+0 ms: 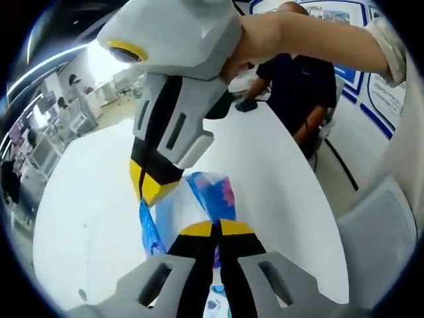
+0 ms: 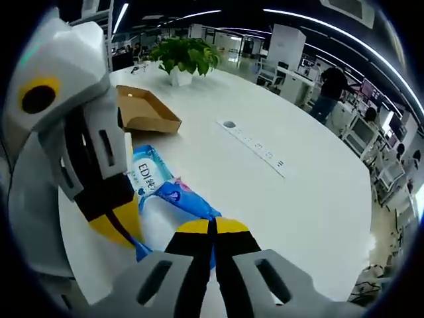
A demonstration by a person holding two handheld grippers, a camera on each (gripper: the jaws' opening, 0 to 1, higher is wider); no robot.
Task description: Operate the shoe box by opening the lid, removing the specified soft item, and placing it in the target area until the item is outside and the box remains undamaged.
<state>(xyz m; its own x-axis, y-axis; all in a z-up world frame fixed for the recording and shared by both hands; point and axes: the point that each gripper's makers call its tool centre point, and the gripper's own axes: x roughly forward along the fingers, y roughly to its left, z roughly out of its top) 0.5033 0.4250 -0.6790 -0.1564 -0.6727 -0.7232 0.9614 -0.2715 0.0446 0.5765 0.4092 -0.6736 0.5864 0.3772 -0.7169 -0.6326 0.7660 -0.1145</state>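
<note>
Pinching soft pack (image 2: 165, 192), both claws (image 2: 213, 226) closed

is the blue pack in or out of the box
Out. In the right gripper view the pack is over the white table, pinched by both grippers, apart from the open cardboard box behind.

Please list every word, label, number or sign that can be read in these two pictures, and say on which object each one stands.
"EDI", followed by one character too blurred to read: on the blue and pink soft plastic packet lying on the white table.
Small print at the near end of the same packet: too small to read.
Blue-framed wall posters: text too blurred to read.
Brown cardboard box lid: no text visible.
</note>
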